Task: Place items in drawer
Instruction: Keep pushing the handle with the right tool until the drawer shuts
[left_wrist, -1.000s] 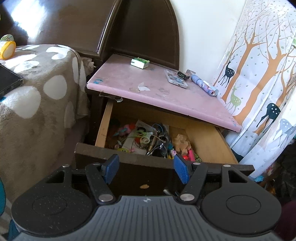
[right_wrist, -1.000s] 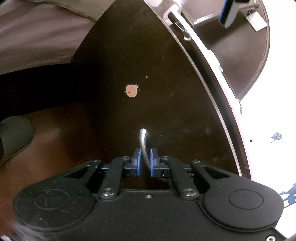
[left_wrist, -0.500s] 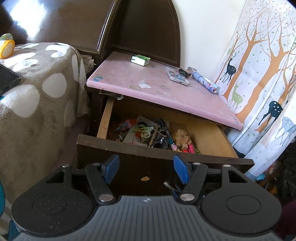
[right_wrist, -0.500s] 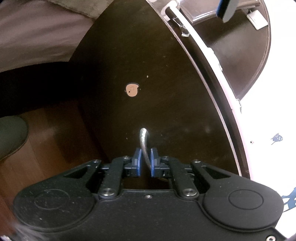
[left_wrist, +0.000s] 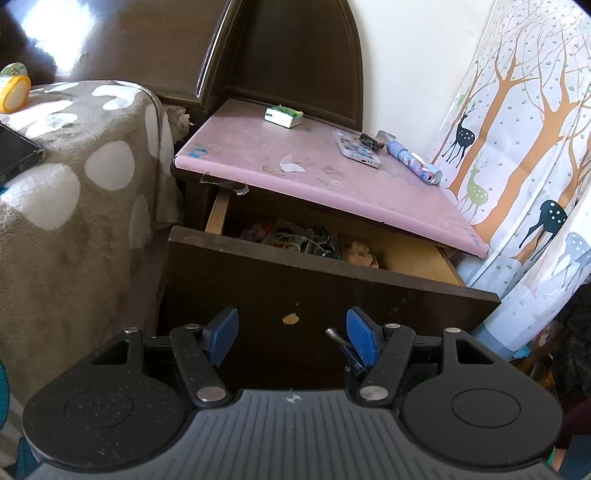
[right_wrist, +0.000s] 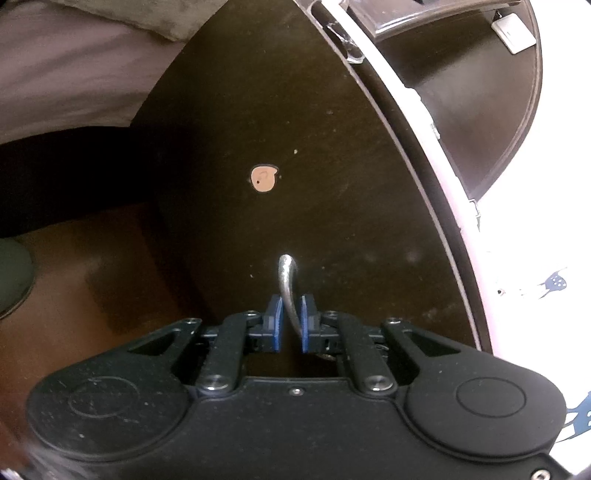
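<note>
Sliding shut, the drawer (left_wrist: 325, 284) follows my right tool (right_wrist: 290, 321) pinching its handle (right_wrist: 286, 280); left tool (left_wrist: 291, 332) spread; items unplaced, closing risks locking them out.

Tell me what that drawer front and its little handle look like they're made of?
Drawer front: probably wood, dark brown and matte; a chip bares paler material underneath. Handle: likely metal, a thin bent silvery rod with bright glints, pinched by the right gripper.
</note>
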